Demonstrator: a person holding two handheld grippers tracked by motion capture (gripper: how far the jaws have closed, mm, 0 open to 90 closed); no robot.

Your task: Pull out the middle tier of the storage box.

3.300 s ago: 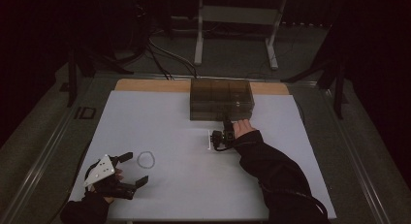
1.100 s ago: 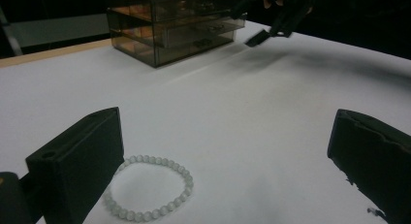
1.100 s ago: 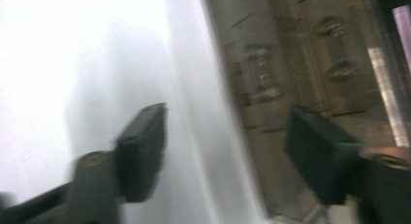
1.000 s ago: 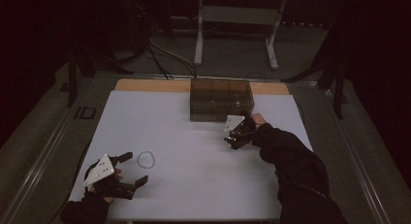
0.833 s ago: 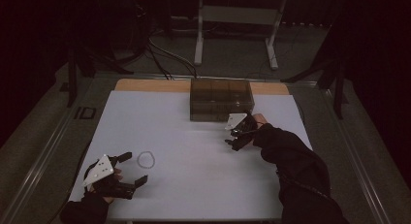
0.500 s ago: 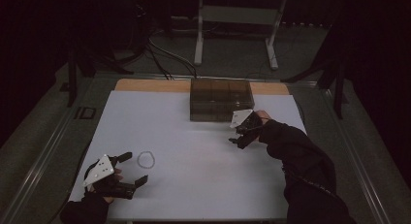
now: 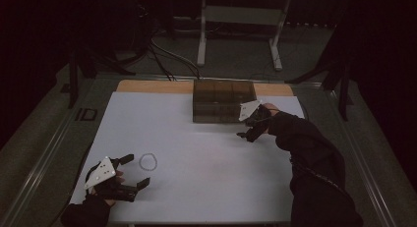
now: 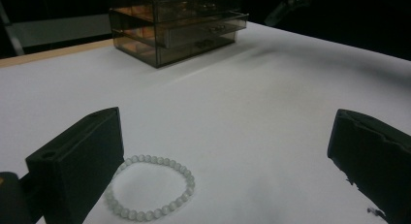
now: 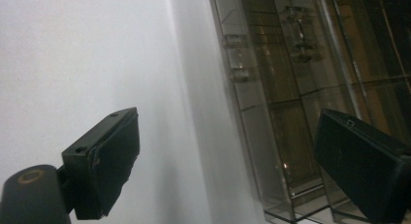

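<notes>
Item: bead bracelet [image 8: 150, 187] lay flat on white worktop [image 7: 206, 158] between the wide-open, empty left claw [image 7: 129, 171]; right claw [image 7: 247, 130], open and empty, beside drawer box [image 7: 223, 100]; risk: off-centre closing could push beads aside.

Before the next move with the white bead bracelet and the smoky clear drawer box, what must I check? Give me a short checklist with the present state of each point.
1. Left gripper jaws wide open, nothing between the pads: ok.
2. White bead bracelet lies flat on the white table sheet, just beside the left jaw, not between the two jaws: not ok for a straight grip.
3. Right gripper open, holding nothing: ok.
4. Right gripper beside the smoky clear drawer box, apart from it: ok.
5. A drawer pulled out enough to receive the bracelet: cannot tell.
6. Sheet between bracelet and box free of obstacles: ok.
</notes>
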